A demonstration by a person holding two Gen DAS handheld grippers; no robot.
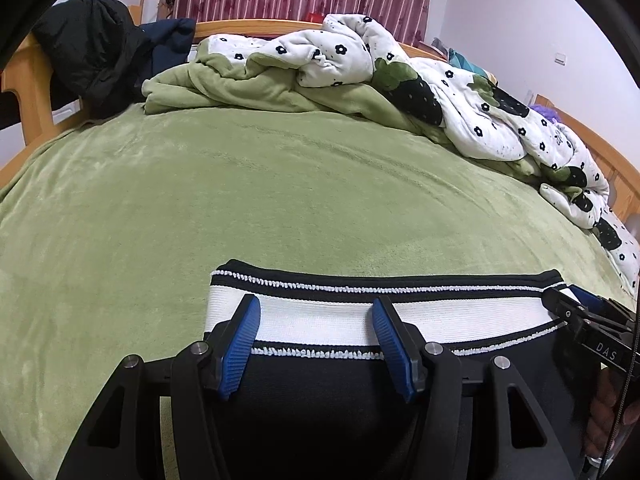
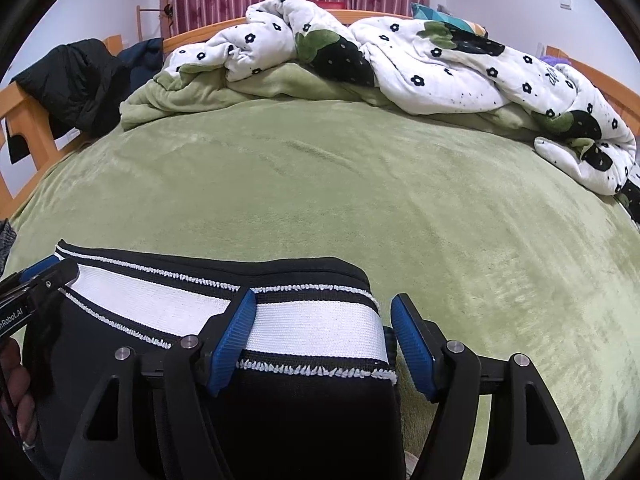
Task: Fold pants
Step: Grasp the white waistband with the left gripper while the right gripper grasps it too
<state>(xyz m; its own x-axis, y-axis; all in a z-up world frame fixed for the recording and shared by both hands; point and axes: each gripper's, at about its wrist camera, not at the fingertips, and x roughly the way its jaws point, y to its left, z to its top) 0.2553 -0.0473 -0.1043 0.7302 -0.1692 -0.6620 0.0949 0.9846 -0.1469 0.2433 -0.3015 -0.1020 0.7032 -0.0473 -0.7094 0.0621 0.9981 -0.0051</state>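
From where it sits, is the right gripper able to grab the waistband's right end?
Probably yes. The right gripper is open with the waistband end between its fingers; nothing blocks it, and only green bedding lies beyond.

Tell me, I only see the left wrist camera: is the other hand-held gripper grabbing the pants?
Observer: No. The right hand-held gripper is open; the end of the waistband lies between its fingers, unpinched.
Operator: Are both fingers on the pants?
Observer: Only one. The outer finger is over the green blanket, just past the waistband's corner.
Operator: Anything else I'm missing?
Observer: A bit of grey fabric at the bed's left edge; I cannot tell what it is.
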